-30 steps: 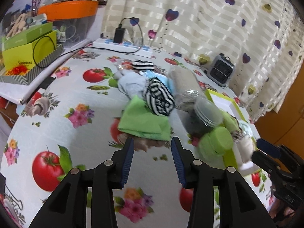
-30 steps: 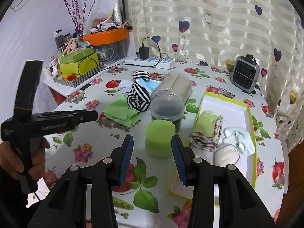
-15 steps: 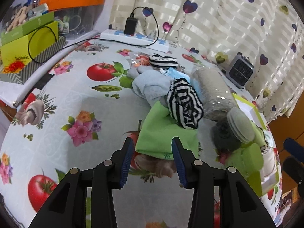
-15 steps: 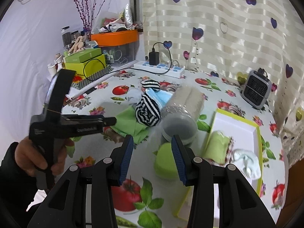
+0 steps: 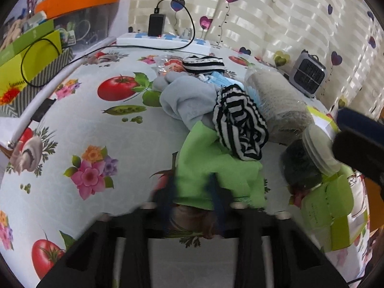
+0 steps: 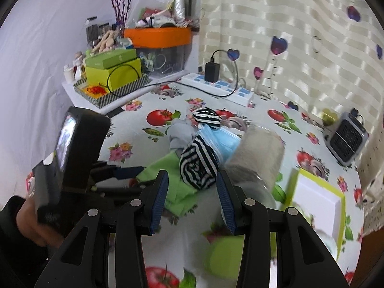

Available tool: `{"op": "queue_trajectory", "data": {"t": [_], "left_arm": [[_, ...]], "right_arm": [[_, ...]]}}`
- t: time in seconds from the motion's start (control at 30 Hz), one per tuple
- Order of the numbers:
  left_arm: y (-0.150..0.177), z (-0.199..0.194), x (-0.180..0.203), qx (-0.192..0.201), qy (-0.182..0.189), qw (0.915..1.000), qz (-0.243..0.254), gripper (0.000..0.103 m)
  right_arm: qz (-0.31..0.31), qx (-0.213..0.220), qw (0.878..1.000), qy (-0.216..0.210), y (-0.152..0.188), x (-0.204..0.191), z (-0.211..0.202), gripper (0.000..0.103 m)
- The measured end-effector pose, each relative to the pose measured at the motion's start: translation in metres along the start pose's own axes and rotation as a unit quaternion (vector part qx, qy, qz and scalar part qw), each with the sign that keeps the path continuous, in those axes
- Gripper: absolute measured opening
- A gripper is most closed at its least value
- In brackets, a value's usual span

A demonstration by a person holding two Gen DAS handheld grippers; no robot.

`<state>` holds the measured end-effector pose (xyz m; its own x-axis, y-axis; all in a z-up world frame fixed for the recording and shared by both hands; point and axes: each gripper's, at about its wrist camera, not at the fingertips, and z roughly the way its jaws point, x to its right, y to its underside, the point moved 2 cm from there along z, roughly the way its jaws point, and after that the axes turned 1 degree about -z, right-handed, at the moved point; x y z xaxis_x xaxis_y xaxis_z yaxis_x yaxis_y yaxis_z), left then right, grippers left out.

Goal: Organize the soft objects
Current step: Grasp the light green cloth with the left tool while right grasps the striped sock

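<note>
Left wrist view: the left gripper (image 5: 192,192), blurred by motion, has its 2 fingers spread apart on either side of the near edge of a folded green cloth (image 5: 213,170); whether the pads touch the cloth cannot be told. The cloth lies on the patterned tablecloth (image 5: 79,129). A black-and-white striped sock (image 5: 240,129) rests on the cloth's far edge, with a grey garment (image 5: 187,100) behind it and a clear jar (image 5: 278,105) lying on its side to the right. A green lid (image 5: 326,204) lies near the jar's mouth.

Right wrist view: the right gripper (image 6: 192,201) hovers with its 2 fingers parted and nothing between them, framing the striped sock (image 6: 199,165). The left gripper (image 6: 127,171) reaches the green cloth (image 6: 168,175) from the left. A white tray (image 6: 321,199) with a green rim sits at right.
</note>
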<state>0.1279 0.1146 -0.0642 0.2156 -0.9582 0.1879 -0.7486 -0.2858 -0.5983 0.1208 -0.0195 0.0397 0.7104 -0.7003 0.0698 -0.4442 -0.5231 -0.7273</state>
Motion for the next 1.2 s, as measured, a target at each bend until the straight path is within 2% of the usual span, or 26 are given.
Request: {"op": "queue_trajectory", "data": {"t": [0.1, 0.17, 0.7, 1.1, 1.17, 1.2], "left_arm": [[0.001, -0.001, -0.005, 0.001, 0.006, 1.0000, -0.005, 0.007], [0.001, -0.002, -0.008, 0.001, 0.012, 0.9999, -0.010, 0.006], [0.015, -0.029, -0.051, 0.017, -0.002, 0.9988, -0.047, 0.005], [0.016, -0.023, -0.056, 0.007, 0.007, 0.9986, -0.052, 0.005], [0.015, -0.023, -0.056, 0.008, 0.008, 0.9986, -0.052, 0.005], [0.015, -0.023, -0.056, 0.009, 0.008, 0.9986, -0.051, 0.005]], "right_arm": [[-0.009, -0.016, 1.000, 0.000, -0.010, -0.002, 0.020, 0.043], [-0.013, -0.030, 0.999, 0.003, -0.015, -0.002, 0.033, 0.043], [-0.032, -0.128, 0.991, 0.016, -0.029, -0.013, 0.112, 0.043], [-0.048, -0.174, 0.982, 0.059, -0.020, -0.016, 0.146, 0.042], [-0.042, -0.172, 0.982, 0.058, -0.021, -0.015, 0.146, 0.021], [-0.046, -0.172, 0.982, 0.061, -0.021, -0.016, 0.145, 0.017]]}}
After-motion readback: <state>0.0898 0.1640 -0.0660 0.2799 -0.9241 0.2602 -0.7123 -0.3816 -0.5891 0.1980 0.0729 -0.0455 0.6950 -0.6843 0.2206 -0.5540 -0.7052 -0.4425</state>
